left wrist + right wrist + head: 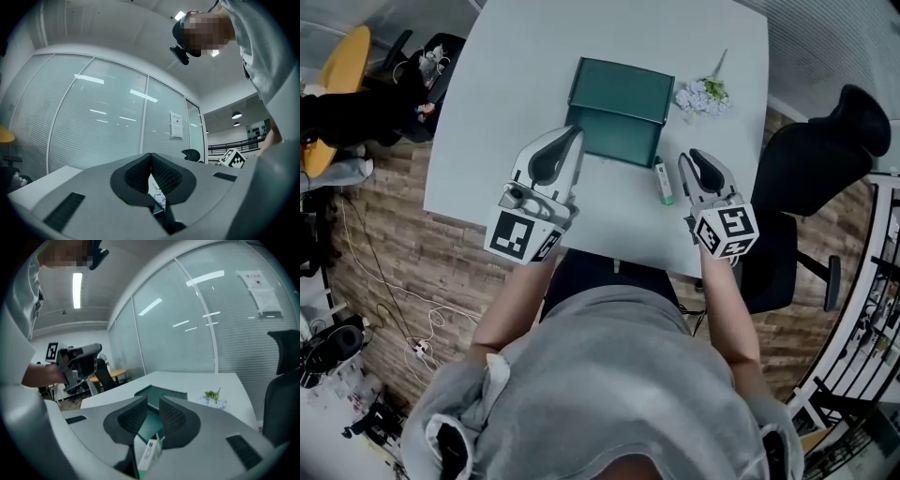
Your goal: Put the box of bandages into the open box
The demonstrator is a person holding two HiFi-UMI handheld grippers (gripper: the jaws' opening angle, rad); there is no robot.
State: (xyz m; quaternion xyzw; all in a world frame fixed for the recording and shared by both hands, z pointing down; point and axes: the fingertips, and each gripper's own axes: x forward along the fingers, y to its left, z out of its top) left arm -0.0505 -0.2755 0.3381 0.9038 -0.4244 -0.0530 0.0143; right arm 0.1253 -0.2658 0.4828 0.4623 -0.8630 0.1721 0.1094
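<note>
A pale tabletop (487,112) stands on a wood-plank floor (403,244) in an office with glass walls (187,324). The dark green open box (619,111) sits mid-tabletop. Just right of it lies a sprig of flowers (703,94), and further right, off the tabletop, stands a black chair (825,159). Far left of the box, cables (394,309) trail over the floor.

The left gripper (575,134) hovers over the open box's near left edge, its fingers closed tip to tip on nothing. The bandage box (664,181) lies flat on the tabletop just off the open box's near right corner, outside it. The right gripper (692,161) is just right of the bandage box. Its fingers stand a narrow gap apart and grip nothing. In the right gripper view the bandage box shows low in that gap, beneath the fingers and not pressed by them.
</note>
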